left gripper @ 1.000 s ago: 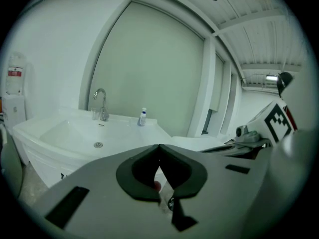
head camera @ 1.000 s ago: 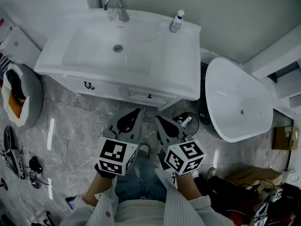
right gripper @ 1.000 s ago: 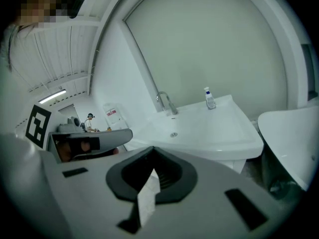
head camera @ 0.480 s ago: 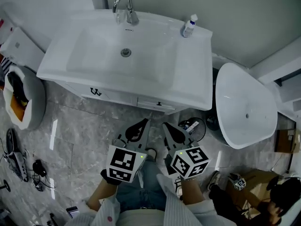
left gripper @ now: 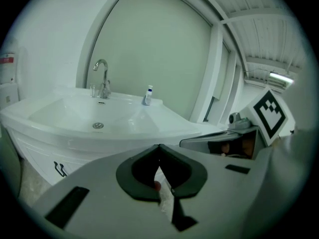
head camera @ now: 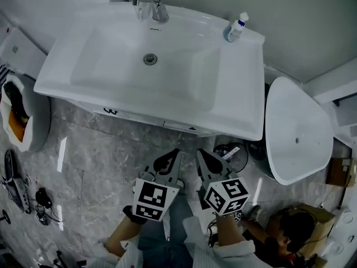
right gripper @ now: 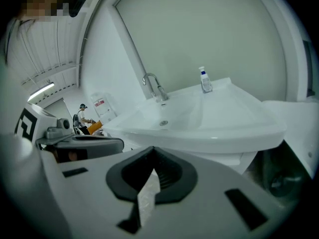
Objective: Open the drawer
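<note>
Hanging low over the grey stone floor [head camera: 95, 166], the left claw [head camera: 166, 162] and the right claw [head camera: 209, 162] sit side by side in front of the white vanity cabinet [head camera: 139, 118]. Both point toward it and both are clearly apart from it. Each claw's own view shows its two jaws brought together at the tips, with nothing between them.

The drawer [head camera: 178, 126] looks shut. It is a narrow white front tucked under the overhanging lip of the basin [head camera: 150, 66], right of the cabinet's middle, so the head view shows only a thin strip of it. Its long axis runs left to right along the cabinet face, square to the way the claws point. A small dark handle [head camera: 193, 129] sits on that strip, while a separate dark door pull [head camera: 110, 111] lies well off to the left.

From the claws, the handle lies ahead and higher, just under the basin's lip. It is almost in line with the right claw's tip and a little to the right of the left claw's, so the right claw seems the nearer and better placed. The reach has not yet begun. By the look of it, the chosen claw would need to part its jaws, travel forward and up beneath the lip, close on the handle, then draw straight back toward the person.
</note>
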